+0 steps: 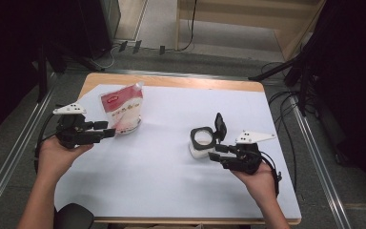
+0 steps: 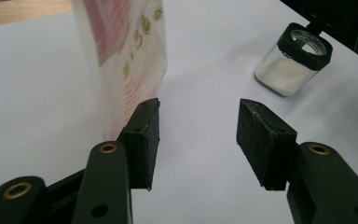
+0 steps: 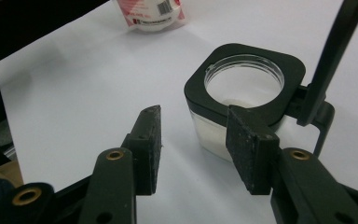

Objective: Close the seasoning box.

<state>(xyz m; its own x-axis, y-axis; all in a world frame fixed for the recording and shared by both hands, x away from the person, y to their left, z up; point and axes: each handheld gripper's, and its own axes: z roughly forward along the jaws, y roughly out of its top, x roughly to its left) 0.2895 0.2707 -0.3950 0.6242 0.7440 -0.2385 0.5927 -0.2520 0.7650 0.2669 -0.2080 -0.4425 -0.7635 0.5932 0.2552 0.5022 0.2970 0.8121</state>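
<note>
Tongs parted on both sides, you work over a white-covered surface [image 1: 171,191].

Toward the left edge, your left tongs [image 1: 108,130] hang with jaws apart and nothing between them, their tips just beside the lower left of the pouch [image 1: 122,110]. That pink-and-white pouch stands upright near the far left corner of the surface. In the left gripper view, the pouch [image 2: 130,51] rises just past the left pad [image 2: 144,140], and whether the pad touches it cannot be told; the gap of the left tongs [image 2: 198,135] shows bare white sheet.

Right of the middle of the surface stands the jar [image 1: 202,142], clear with a black square collar, its black lid [image 1: 220,126] hinged back and standing up on the right side. White powder lies in its lower part.

Toward the right edge, your right tongs [image 1: 214,152] sit with jaws apart, holding nothing, at the near side of the jar. In the right gripper view, the right pad [image 3: 249,149] overlaps the near corner of the jar [image 3: 242,79], while the left pad [image 3: 147,144] stands apart over the sheet; the right tongs [image 3: 193,144] clasp nothing.
</note>
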